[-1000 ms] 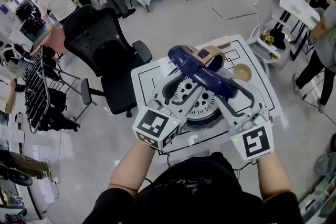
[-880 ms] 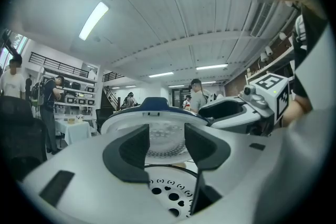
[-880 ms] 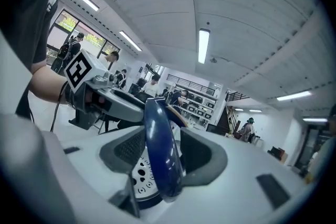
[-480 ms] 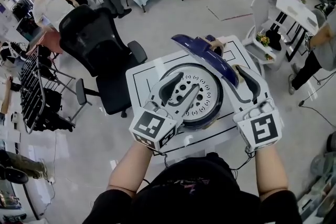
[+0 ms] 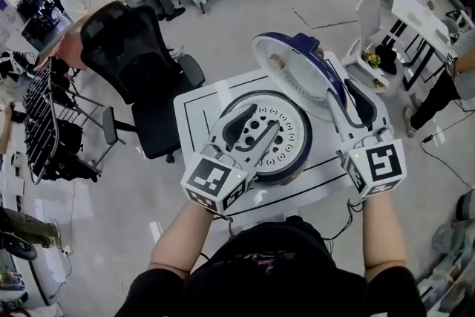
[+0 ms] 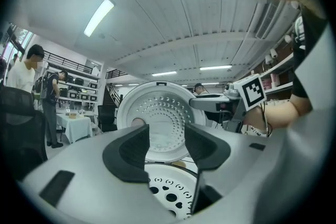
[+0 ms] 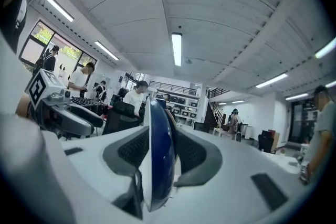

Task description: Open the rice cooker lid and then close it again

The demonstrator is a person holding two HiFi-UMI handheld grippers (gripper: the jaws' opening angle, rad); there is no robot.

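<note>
the round white and dark blue rice cooker (image 5: 271, 148) sits on a small white square table (image 5: 199, 106), its dark blue lid (image 5: 300, 74) with a white perforated inner face raised upright at the far side. the right gripper (image 5: 347, 106), at the cooker's right, has just been closing its jaws and now clamps the lid's blue edge (image 7: 157, 149) between its dark pads. the left gripper (image 5: 249, 131) hovers over the cooker's perforated inner plate, jaws apart and holding nothing.
</note>
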